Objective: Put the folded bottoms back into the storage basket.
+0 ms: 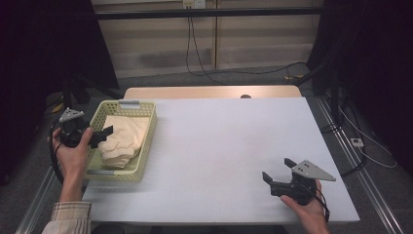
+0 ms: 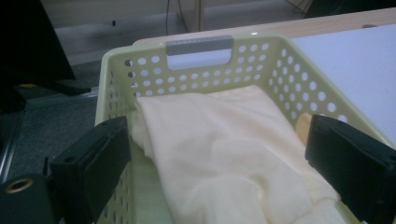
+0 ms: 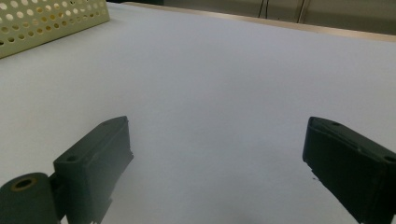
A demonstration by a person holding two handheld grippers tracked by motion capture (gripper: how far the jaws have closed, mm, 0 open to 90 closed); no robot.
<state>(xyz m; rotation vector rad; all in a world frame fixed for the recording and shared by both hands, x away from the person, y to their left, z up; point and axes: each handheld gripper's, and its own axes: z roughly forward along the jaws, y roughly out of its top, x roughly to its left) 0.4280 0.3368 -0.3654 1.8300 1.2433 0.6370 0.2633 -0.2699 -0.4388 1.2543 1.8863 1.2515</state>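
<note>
High view: no writing is readable; the left gripper point(image 1: 99, 136), jaws spread, hovers over cream cloth point(image 1: 122, 141) in a yellow basket point(image 1: 146, 146); the right gripper point(image 1: 278, 173) gapes above the white table point(image 1: 224, 146).

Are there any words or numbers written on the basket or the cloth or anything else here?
None can be read. The yellow basket, its grey handle, the cream cloth, the white table and both grippers, left and right, carry no lettering that shows.
</note>
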